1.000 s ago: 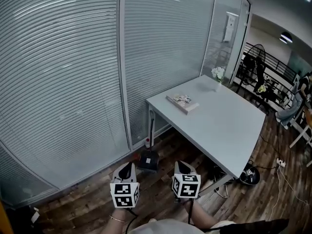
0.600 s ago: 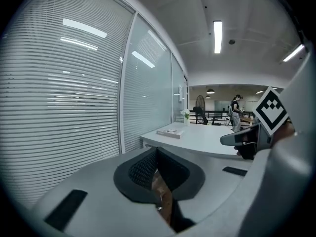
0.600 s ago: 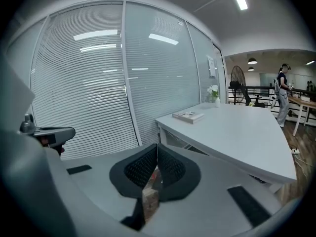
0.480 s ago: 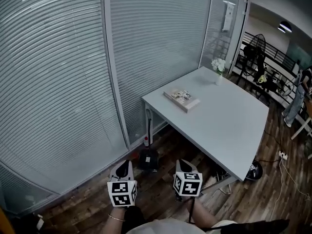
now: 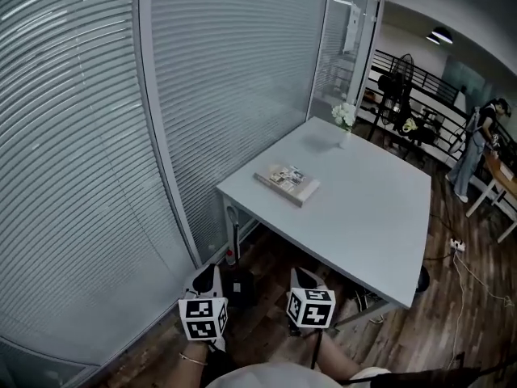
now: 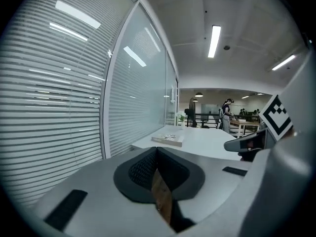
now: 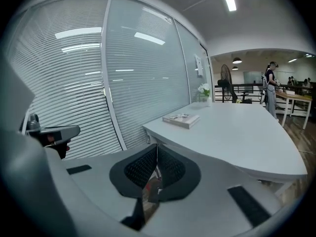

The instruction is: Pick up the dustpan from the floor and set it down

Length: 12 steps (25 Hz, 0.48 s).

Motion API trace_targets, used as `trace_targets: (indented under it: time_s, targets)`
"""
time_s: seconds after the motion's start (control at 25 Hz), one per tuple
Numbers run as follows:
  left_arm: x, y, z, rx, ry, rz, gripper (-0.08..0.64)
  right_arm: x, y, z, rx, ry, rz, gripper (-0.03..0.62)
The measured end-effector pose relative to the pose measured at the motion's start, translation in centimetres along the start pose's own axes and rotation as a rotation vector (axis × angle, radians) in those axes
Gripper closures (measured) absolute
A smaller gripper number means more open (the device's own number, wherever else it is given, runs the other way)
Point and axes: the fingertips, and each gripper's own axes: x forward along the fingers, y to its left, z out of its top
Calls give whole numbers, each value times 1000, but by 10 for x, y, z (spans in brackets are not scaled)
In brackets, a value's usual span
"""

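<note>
The dustpan is black and stands on the wooden floor at the foot of the glass wall, beside the table's near leg. Its long handle points up, and there is a red spot low on it. In the head view my left gripper is held just left of the pan with its jaws shut and nothing in them. My right gripper hovers to the pan's right, also shut and empty. In the left gripper view the left gripper's pads meet. In the right gripper view the right gripper's pads meet too.
A white table stands ahead and to the right, with a book and a small vase of flowers on it. A glass wall with blinds fills the left. Cables lie on the floor at right. A person stands far off.
Both grippers and the camera have moved forward toward the wall and table. The dustpan now lies closer, just ahead between the two grippers. Both jaws stay shut.
</note>
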Motion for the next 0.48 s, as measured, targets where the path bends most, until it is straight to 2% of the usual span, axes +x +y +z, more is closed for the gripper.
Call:
trace_targets:
  time_s: [0.24, 0.48]
  targets:
    - [47, 43, 36, 22, -8, -75, 541, 40, 26, 47, 24, -35, -61, 560]
    - [95, 85, 36, 33, 7, -136, 541, 86, 45, 61, 32, -50, -124, 560]
